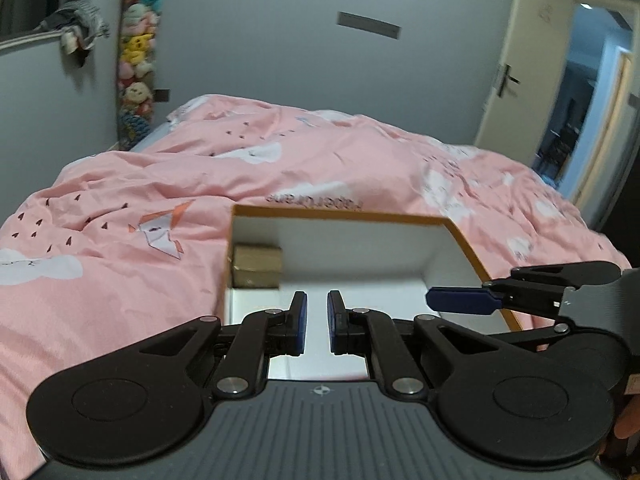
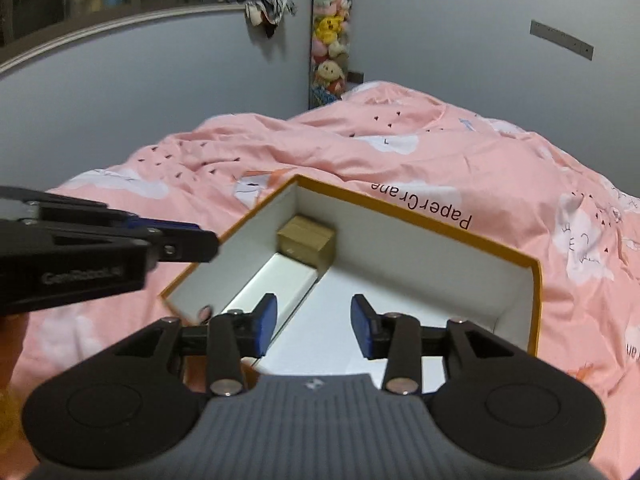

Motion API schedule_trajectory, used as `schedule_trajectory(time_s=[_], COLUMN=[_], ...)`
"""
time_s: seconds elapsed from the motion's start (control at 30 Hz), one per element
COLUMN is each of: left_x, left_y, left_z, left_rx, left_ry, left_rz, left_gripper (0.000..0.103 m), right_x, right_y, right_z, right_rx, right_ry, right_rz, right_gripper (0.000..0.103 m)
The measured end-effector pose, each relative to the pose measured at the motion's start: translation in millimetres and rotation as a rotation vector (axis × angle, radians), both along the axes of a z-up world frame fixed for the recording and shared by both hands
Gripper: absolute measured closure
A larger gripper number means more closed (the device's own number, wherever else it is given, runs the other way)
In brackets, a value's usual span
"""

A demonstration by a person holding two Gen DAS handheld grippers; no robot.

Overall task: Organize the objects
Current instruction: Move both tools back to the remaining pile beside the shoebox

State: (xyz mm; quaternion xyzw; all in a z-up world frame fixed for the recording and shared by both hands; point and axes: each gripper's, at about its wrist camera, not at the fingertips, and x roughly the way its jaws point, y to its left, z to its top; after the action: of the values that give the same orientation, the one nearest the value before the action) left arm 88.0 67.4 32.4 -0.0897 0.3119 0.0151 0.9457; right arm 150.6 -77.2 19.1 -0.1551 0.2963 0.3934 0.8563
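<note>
- The left gripper (image 1: 317, 322) hangs over the near part of an open box (image 1: 344, 215), its blue pads drawn close with only a narrow slit between them and nothing in that slit.
- The right gripper (image 2: 313, 326) hangs over the same box (image 2: 420, 210) from the right side, its pads standing clearly apart and empty; only the white box floor shows between them.
- In the left wrist view the right gripper's fingers (image 1: 460, 300) reach in from the right edge, above the box's right wall.
- In the right wrist view the left gripper (image 2: 200, 240) reaches in from the left, its tips above the box's left rim.
- The box is white inside with an orange-brown rim and lies on a pink duvet (image 1: 120, 280).
- A small brown carton (image 1: 256, 266) sits in the far left corner of the box, against the walls, well beyond both sets of fingertips and touched by neither.
- In the right wrist view the carton (image 2: 306, 242) lies ahead of the gripper, slightly left of its centre line.
- A flat white panel (image 2: 276, 284) lies on the box floor along the left wall, between the carton and the right gripper's left finger.
- Beyond the bed stands a grey wall, with a tall column of soft toys (image 1: 136, 56) in the far corner.
- A door (image 1: 516, 60) stands open at the far right.
</note>
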Motion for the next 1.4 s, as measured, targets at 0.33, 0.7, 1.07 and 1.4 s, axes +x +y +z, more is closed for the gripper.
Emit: schedule_trajectory(time_s=[0.33,0.7,1.07,1.4], left_x=[-39,-59,-30,16], left_y=[5,-10,-1,16], left_z=[-12,-38,-79,-115], left_rx=[-0.063,-0.075,-0.129,-0.205], left_ry=[0.144,0.352,0.368,0.42], left_rz=[-0.059,-0.109,-0.049,0.042], left_gripper=[0.09,0.086,0.074,0.057], right_x=[-49,-75,-53,3], right_y=[-36,-55,-53,-41], right_z=[-30,-60,-73,-90], right_rx=[-0.016,-0.026,-0.014,-0.044], right_ry=[0.18,0.388,0.418,0.405], right_rz=[-0.089,-0.119,-0.166,-0.234], right_gripper=[0.042,0.05,0.061,0.059])
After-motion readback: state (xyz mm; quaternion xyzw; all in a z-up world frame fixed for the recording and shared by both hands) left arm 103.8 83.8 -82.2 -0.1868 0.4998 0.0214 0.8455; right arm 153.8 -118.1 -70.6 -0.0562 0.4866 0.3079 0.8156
